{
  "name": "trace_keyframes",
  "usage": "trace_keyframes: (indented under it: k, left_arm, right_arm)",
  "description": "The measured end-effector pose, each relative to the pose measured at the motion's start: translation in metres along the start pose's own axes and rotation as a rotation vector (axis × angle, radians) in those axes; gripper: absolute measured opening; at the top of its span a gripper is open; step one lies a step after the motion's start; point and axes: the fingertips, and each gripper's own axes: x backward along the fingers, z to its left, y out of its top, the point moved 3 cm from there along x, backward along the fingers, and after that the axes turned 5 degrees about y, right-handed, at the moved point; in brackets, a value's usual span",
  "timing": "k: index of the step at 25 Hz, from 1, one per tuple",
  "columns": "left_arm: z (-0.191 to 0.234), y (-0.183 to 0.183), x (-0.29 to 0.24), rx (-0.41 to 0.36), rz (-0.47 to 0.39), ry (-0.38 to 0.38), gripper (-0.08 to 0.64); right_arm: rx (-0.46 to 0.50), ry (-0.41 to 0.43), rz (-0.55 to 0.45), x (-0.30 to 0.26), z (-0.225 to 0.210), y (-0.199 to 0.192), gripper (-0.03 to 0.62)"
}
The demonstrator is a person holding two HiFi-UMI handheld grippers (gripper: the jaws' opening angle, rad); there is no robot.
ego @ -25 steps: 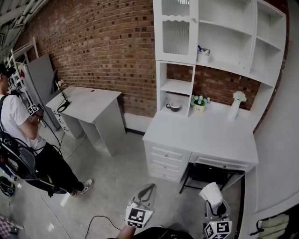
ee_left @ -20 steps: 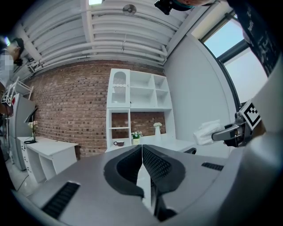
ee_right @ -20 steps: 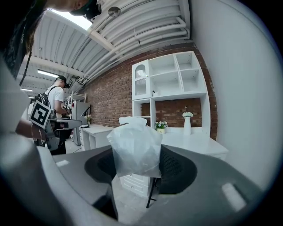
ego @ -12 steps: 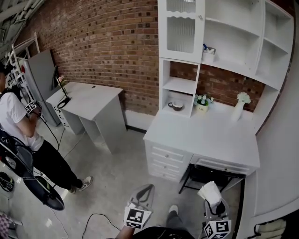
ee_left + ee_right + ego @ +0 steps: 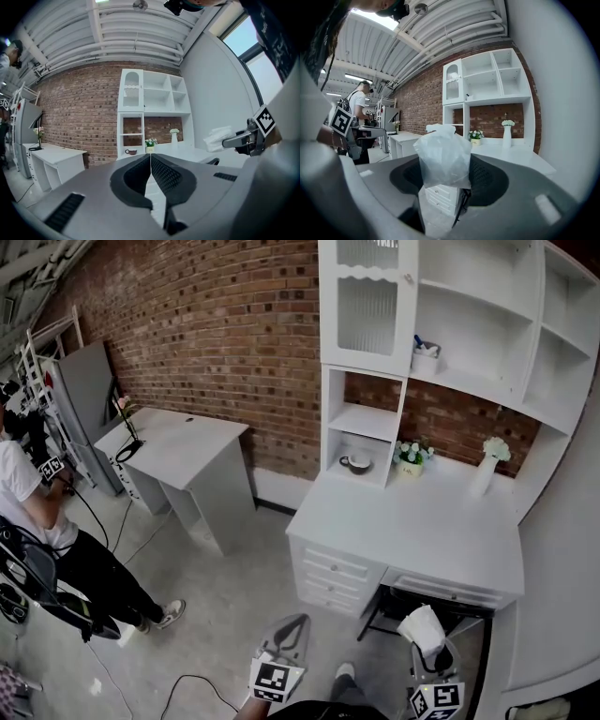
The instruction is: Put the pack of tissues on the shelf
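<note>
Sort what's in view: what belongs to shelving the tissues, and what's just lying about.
Job: tissues, held in the right gripper; shelf.
Lying about: cup, flowerpot, vase, side desk; left gripper, shut and empty.

Red brick wall (image 5: pixel 234 352) at the back. Against it, a white desk (image 5: pixel 412 526) with drawers on its left side. On the top, near the wall, a small pot of flowers (image 5: pixel 410 457) and, to its right, a tall white vase (image 5: pixel 486 470). Black chair (image 5: pixel 405 594) tucked underneath. Further left, a smaller white table (image 5: pixel 187 442). At the far left, a person (image 5: pixel 56 549) in white shirt and dark trousers on the grey floor (image 5: pixel 216 606). Black cable (image 5: pixel 187 685) lying loose there.
</note>
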Motion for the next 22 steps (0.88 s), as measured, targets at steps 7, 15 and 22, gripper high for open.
trace_keyframes:
  k: [7,15,22]
  left_arm:
    - [-0.005,0.0,-0.034,0.006,0.013,0.011,0.011]
    - [-0.013,0.002,-0.077,0.01,0.024,0.03,0.011]
    - [-0.026,0.006,-0.119,0.005,0.017,0.045,0.011]
  right_arm:
    - [0.005,0.054,0.013,-0.034,-0.017,0.008,0.238]
    - [0.014,0.074,0.022,-0.07,-0.054,0.014,0.239]
    - [0.011,0.124,0.029,-0.101,-0.087,0.012,0.239]
